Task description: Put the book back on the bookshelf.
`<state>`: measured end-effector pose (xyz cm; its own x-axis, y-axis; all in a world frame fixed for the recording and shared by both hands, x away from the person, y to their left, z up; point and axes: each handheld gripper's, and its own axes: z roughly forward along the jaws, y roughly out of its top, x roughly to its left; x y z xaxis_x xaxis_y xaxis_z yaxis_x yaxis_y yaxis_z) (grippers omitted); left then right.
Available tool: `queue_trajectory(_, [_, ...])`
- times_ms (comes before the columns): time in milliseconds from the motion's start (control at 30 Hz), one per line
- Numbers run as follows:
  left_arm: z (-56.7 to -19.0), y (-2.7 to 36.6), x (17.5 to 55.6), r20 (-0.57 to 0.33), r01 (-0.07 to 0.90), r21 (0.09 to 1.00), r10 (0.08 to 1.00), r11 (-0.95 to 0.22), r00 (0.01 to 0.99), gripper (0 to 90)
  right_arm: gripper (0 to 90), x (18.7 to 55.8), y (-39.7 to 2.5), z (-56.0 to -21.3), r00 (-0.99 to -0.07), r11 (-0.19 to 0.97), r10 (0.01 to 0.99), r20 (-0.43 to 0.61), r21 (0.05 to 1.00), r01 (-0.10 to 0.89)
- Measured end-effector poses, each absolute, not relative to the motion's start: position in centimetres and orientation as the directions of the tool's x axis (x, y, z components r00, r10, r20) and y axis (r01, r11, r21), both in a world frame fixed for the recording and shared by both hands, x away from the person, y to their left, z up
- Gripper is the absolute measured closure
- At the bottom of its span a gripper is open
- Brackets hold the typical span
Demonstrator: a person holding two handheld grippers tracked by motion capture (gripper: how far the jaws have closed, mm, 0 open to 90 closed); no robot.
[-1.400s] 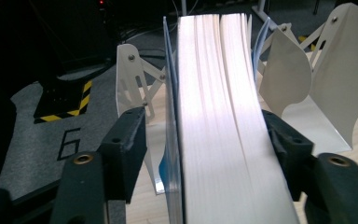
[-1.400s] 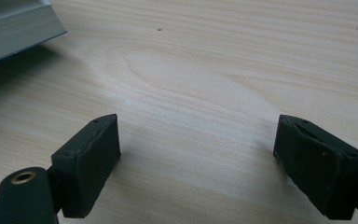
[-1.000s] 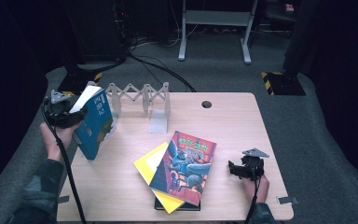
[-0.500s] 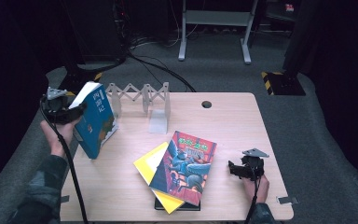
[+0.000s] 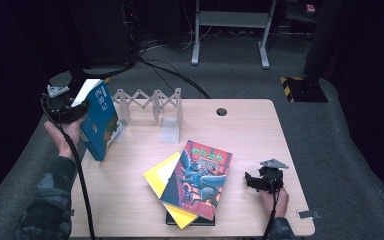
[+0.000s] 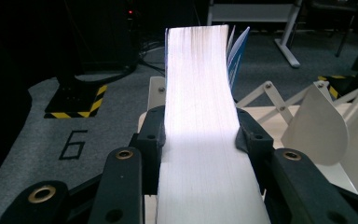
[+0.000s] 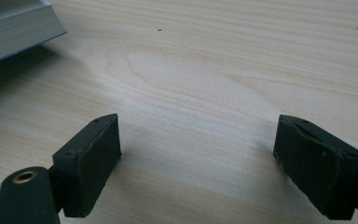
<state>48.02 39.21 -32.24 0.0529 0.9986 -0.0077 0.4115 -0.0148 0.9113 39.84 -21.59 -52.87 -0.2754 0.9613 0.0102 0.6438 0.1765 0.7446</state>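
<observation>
My left gripper (image 5: pixel 75 111) is shut on a blue book (image 5: pixel 99 120), held tilted above the table's left edge. In the left gripper view the book's white page block (image 6: pixel 199 116) runs up between the two black jaws, which press on its sides. A white accordion book rack (image 5: pixel 147 104) stands at the back of the table, just right of the blue book. My right gripper (image 5: pixel 253 182) rests low on the table near the front right, open, and in the right gripper view bare wood lies between its pads (image 7: pixel 93 161).
A stack of books lies at the table's front middle: a red fantasy novel (image 5: pixel 198 177) on top, a yellow book (image 5: pixel 166 182) under it, a dark one at the bottom. A cable hole (image 5: pixel 221 111) sits at the back. A corner of the stack (image 7: pixel 14 28) shows left of the right gripper.
The left gripper has lifted the blue book slightly and shifted it a little left and back. The right gripper has stayed still.
</observation>
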Motion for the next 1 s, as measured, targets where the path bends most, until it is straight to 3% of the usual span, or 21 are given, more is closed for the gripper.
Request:
queue_trajectory(633, [-32.6,38.7,51.2,-0.033,0.342,0.939,0.999,0.040,-0.025,60.9,14.1,39.8,-21.6,-52.9,-0.276,0.176,0.961,0.011,0.745,0.644])
queue_trajectory(1000, [-33.3,38.3,52.8,-0.017,0.351,0.936,0.999,0.034,-0.050,60.9,14.2,39.8,-21.6,-52.9,-0.277,0.177,0.961,0.010,0.746,0.642])
